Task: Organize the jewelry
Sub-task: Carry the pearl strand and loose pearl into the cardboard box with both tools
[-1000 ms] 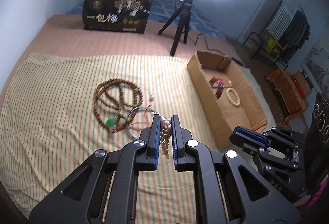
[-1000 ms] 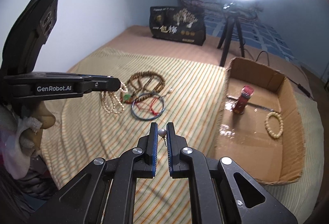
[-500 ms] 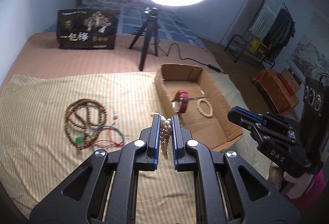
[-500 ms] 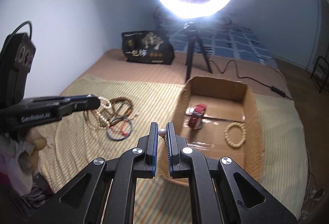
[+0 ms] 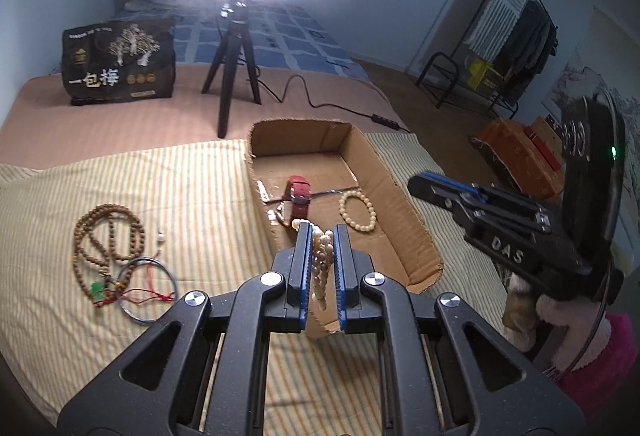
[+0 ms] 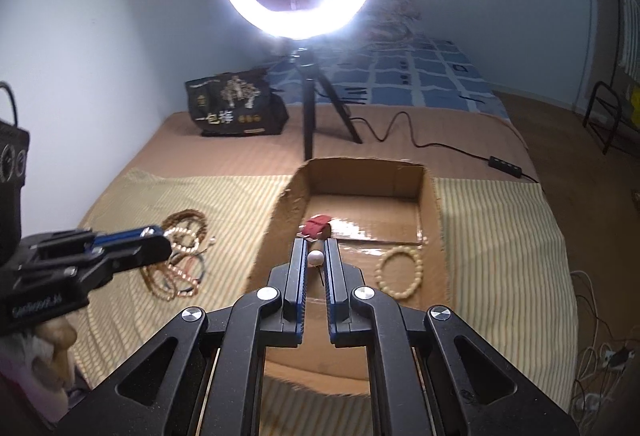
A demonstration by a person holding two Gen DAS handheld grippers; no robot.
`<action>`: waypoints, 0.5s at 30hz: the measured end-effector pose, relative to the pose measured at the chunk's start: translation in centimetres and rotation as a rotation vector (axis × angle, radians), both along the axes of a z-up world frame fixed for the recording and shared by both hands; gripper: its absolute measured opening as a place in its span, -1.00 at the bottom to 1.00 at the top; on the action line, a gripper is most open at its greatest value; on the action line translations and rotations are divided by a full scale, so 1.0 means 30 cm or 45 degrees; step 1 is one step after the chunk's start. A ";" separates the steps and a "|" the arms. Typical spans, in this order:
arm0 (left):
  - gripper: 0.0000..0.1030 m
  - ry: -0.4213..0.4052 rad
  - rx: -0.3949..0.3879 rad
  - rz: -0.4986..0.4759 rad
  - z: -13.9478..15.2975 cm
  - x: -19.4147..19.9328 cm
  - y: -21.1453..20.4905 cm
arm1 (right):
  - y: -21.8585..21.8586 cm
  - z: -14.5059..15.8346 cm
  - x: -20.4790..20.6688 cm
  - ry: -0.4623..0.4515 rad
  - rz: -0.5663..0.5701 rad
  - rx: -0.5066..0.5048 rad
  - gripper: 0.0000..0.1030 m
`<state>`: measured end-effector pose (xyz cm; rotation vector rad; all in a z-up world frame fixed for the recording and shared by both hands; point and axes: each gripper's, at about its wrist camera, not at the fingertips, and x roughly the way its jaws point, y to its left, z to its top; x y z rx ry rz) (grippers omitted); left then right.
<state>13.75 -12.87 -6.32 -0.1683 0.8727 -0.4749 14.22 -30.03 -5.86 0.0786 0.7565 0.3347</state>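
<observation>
- Jewelry still on the striped cloth [image 5: 192, 196], at the left: the wooden bead necklace [image 5: 106, 236], a thin bangle [image 5: 148, 288] and a loose pearl [image 5: 161, 237]. Leave them for later.
- The left gripper [image 5: 322, 236] is clamped on a pearl strand [image 5: 322, 260]; bring it fully above the cardboard box [image 5: 404, 220] before opening, so the hanging part clears the wall.
- The right gripper [image 6: 315, 256] pinches a pearl earring [image 6: 315, 258] over the box; lower it, then release near the bead bracelet [image 6: 400, 272].
</observation>
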 end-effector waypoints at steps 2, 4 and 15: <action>-0.84 0.009 0.006 -0.008 -0.012 0.009 -0.022 | -0.020 -0.009 0.025 0.012 -0.016 -0.003 -0.87; -0.84 0.018 0.011 -0.015 -0.023 0.017 -0.044 | -0.031 -0.016 0.041 0.022 -0.026 -0.003 -0.87; -0.84 0.062 0.066 -0.041 -0.101 0.062 -0.141 | -0.049 -0.107 0.127 0.116 -0.050 -0.031 -0.87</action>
